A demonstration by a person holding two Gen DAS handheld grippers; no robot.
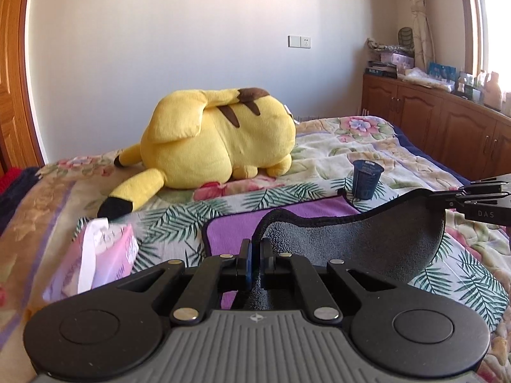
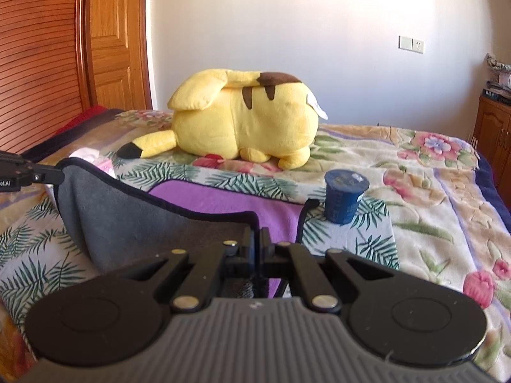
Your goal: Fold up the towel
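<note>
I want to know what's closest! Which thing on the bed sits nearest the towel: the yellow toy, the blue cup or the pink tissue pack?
The blue cup: it stands right by the towel's far corner.

Left gripper (image 1: 254, 257) pinches towel (image 1: 367, 242) edge, grey underside lifted over purple face. Right gripper (image 1: 447, 198) clamps the other corner. Blue cup (image 1: 366, 179) beside towel's far edge; plush (image 1: 220, 140) behind; tissue pack (image 1: 105, 252) near bed's (image 1: 399, 150) left edge.

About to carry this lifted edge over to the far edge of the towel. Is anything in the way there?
Possibly. The dark blue cup stands upright by the far right corner of the towel. Both the left gripper and right gripper are shut on the near edge.
</note>
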